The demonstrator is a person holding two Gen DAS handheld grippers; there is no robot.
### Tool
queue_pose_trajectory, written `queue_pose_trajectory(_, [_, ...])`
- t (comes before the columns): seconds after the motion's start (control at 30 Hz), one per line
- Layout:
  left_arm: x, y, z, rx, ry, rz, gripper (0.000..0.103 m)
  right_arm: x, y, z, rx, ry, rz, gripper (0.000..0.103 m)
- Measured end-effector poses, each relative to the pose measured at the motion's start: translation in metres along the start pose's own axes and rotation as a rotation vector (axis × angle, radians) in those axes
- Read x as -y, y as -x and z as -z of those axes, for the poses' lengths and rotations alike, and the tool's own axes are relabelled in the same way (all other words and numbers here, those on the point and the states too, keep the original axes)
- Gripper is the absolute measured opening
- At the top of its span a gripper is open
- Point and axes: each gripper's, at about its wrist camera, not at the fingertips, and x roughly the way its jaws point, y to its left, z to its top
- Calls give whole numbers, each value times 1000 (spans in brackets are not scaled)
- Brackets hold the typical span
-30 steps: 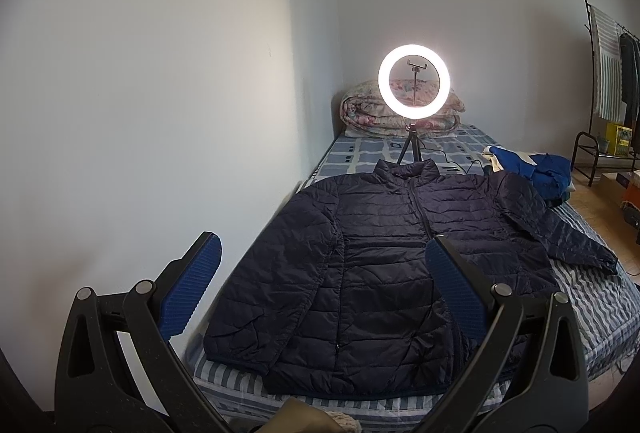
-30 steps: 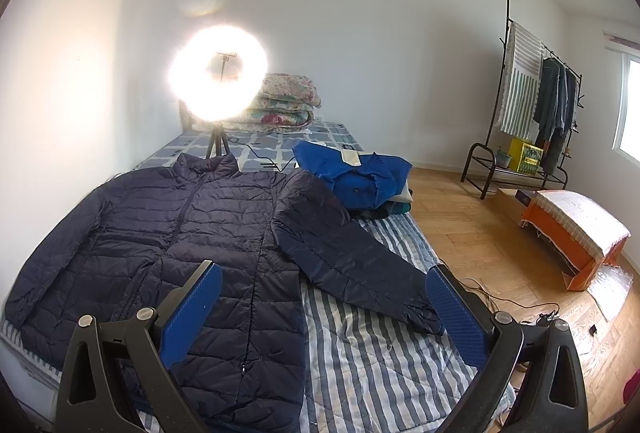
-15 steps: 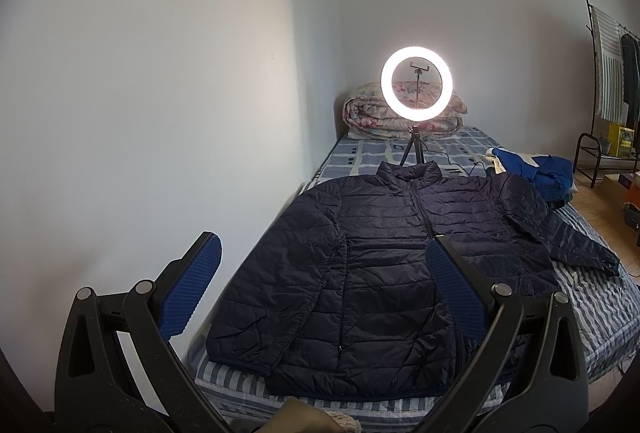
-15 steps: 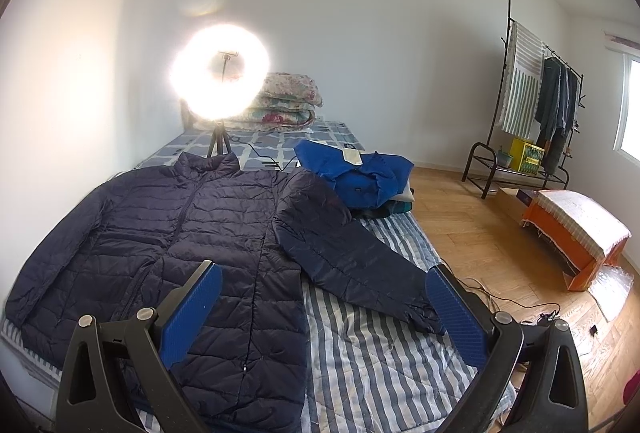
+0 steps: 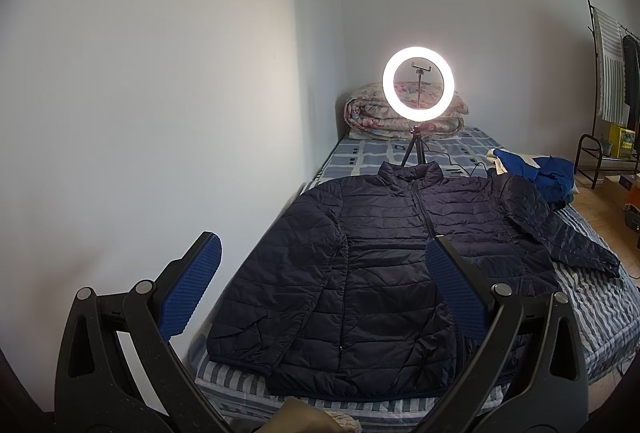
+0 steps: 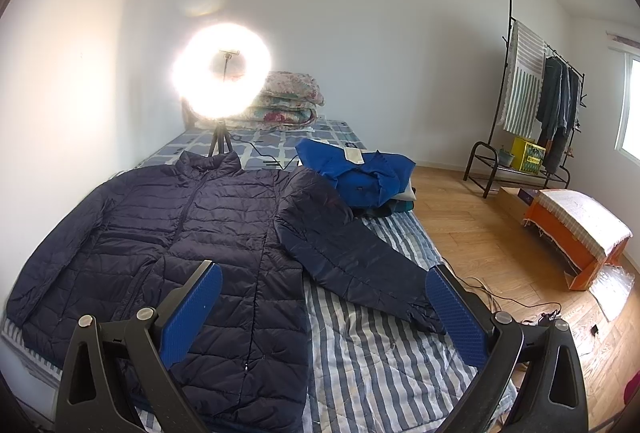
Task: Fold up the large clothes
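- Since the earlier frames both views have crept slightly forward; the ring light sits a touch further right in the left wrist view. Jacket itself has not shifted.
- Dark navy quilted puffer jacket (image 5: 384, 265) lies flat, front up, zipped, on the blue-and-white striped bed cover (image 6: 372, 353), collar toward the lit ring light on a small tripod (image 5: 418, 85).
- One sleeve lies tucked along the body on the wall side; the other sleeve (image 6: 352, 253) splays out diagonally toward the bed's floor-side edge.
- Left gripper (image 5: 320, 289) hovers above the hem end, jaws spread wide, nothing between the blue pads.
- Right gripper (image 6: 324, 317) hovers over the lower right of the jacket, jaws equally wide, empty.
- Progress, as judged: jacket only laid out; no fold made. Sleeves, sides and the lengthwise fold all remain.
- Bright blue crumpled garment (image 6: 360, 173) heaped on other clothes beside the shoulder, apparently waiting its turn.
- Containers: yellow crate (image 6: 528, 153) on the black clothes rack's (image 6: 516, 81) lower shelf, contents not discernible; orange box (image 6: 572, 233) on the floor under a pale cloth, contents hidden.
- Folded floral quilt (image 5: 404, 109) stacked at the bed's head.
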Motion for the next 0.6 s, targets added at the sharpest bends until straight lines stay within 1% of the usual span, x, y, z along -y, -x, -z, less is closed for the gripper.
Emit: queue_pose_trajectory(0.6, [-1,-1,1,1,-1,0,103,-2,-2,1,3,3,-8,103])
